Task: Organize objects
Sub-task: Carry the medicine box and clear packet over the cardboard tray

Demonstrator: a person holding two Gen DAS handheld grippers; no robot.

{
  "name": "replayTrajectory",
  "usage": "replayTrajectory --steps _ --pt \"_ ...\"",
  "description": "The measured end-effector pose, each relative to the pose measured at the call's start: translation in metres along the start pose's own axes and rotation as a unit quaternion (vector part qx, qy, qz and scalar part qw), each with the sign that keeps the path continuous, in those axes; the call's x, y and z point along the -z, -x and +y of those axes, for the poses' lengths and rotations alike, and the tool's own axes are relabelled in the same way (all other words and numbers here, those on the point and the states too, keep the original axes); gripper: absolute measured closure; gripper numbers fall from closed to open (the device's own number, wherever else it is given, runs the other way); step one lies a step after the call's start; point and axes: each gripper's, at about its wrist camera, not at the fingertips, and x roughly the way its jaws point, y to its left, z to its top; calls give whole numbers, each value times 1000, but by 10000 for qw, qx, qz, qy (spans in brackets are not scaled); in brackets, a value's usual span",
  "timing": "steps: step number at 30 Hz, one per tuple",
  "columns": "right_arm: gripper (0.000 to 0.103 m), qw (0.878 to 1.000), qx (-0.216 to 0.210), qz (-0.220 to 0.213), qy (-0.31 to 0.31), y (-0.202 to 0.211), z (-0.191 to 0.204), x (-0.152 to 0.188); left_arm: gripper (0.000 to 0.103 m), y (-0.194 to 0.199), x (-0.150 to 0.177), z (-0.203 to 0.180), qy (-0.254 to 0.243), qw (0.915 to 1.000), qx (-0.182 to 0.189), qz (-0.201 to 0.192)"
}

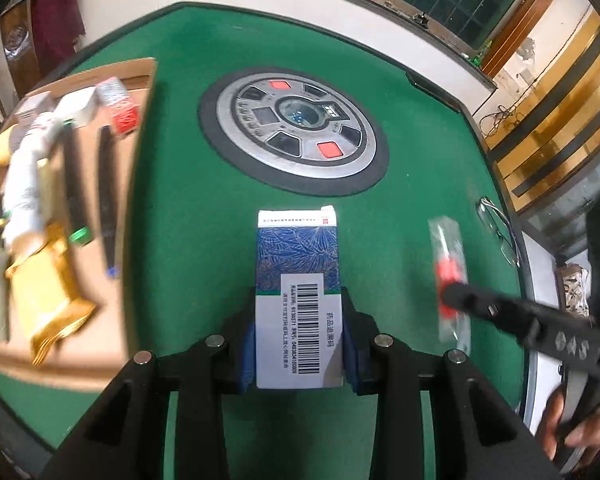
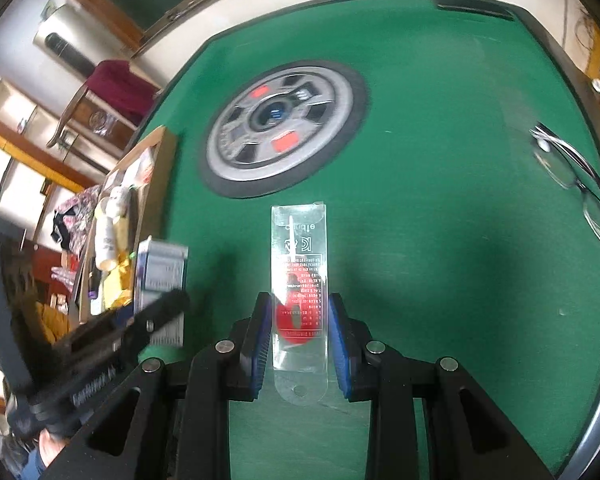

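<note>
Item in hand, step: carry to storage. I have both pieces lifted and judge the task about midway, with the cardboard box (image 1: 72, 208) at the left edge of the table (image 1: 188, 208) already stocked with cartons, a gold pouch and pens. Left gripper (image 1: 300, 344): jaws narrowed and clamped on the sides of a blue-and-white medicine box (image 1: 298, 280), barcode face up, its far end projecting forward over the green felt, clear of the surface as far as I can judge. Right gripper (image 2: 300, 336): blue pads (image 2: 260, 336) closed against the edges of a clear plastic blister sleeve (image 2: 300, 264) holding a small red-handled tool, which I take for a screwdriver, though the print is too small to confirm; the sleeve runs lengthwise between the jaws. Also present: the round silver centre console (image 1: 294, 128) in the middle of the table, and a pair of spectacles (image 2: 572, 176) near the right edge, not yet collected. Next move, in my judgement: bring the medicine box over the cardboard box, find a free gap among the contents, lower and only then part the jaws; the sleeve follows. Risk: the thin sleeve may flex or slip.
</note>
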Motion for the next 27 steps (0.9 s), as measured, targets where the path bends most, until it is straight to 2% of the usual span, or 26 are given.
replayTrajectory --steps 14,27 --pt "73 9974 -350 37 628 -7 79 5 70 70 30 56 465 9977 -251 -414" --pt "73 9892 -614 130 1324 -22 160 8 70 119 32 113 857 9904 -684 -846"
